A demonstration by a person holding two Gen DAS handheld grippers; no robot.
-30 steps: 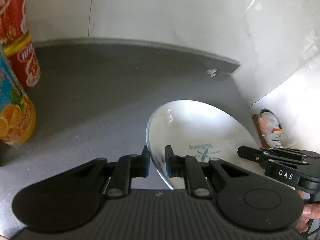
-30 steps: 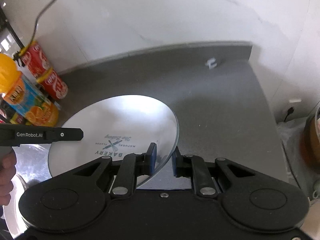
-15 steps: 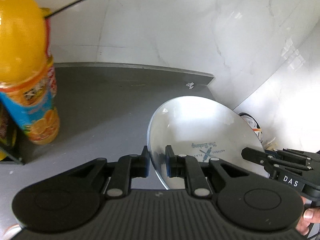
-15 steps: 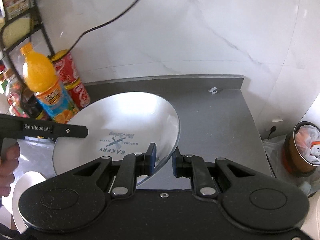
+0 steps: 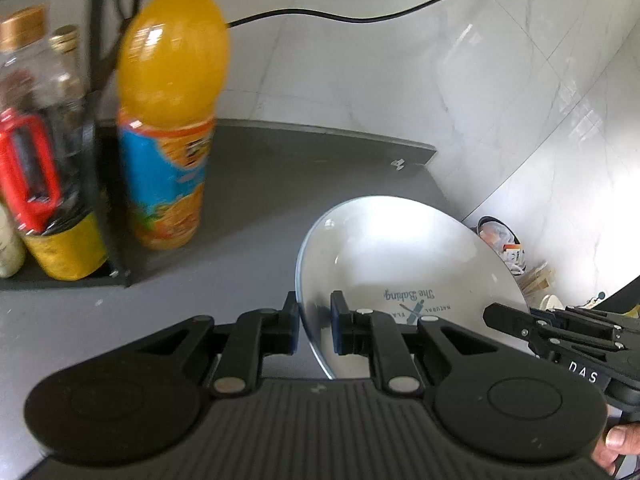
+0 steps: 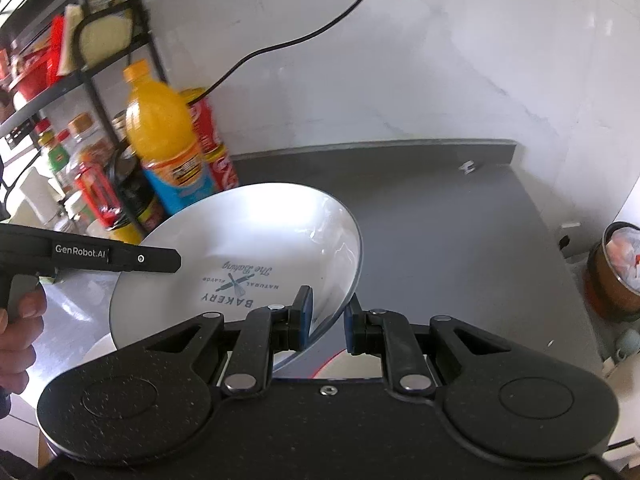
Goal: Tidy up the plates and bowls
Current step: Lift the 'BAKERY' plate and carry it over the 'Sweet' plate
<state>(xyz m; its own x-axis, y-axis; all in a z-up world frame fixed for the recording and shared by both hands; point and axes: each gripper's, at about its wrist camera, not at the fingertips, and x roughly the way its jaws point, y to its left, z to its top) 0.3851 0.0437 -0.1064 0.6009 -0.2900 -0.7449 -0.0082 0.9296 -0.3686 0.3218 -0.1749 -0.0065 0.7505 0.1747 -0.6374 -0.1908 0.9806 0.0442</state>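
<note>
A white plate (image 5: 404, 264) printed with a bakery logo hangs tilted above the dark grey table (image 5: 280, 184), pinched at opposite edges by two tools; the left hand-held gripper (image 5: 314, 328) has its fingers closed narrow on the plate's rim at lower centre of the left wrist view, and the right hand-held gripper (image 6: 326, 322) straddles the opposite rim at lower centre of the right wrist view, one blue pad against the plate's upper face, the other just under the edge, though whether that one touches I cannot tell; in the right wrist view the plate (image 6: 240, 260) fills the middle left of the frame, its logo facing up; an orange juice bottle (image 5: 170, 108) stands upright at upper left of the left wrist view, beside a black rack (image 5: 102, 184) crowded with bottles; a red cola bottle (image 6: 210, 142) stands just behind the juice in the right wrist view; a black cable (image 6: 300, 38) trails across the white marble wall (image 6: 440, 60); a brown bin (image 6: 616, 276) sits off the table's edge at far right; a person's fingers (image 6: 18, 320) grip a handle at left.
</note>
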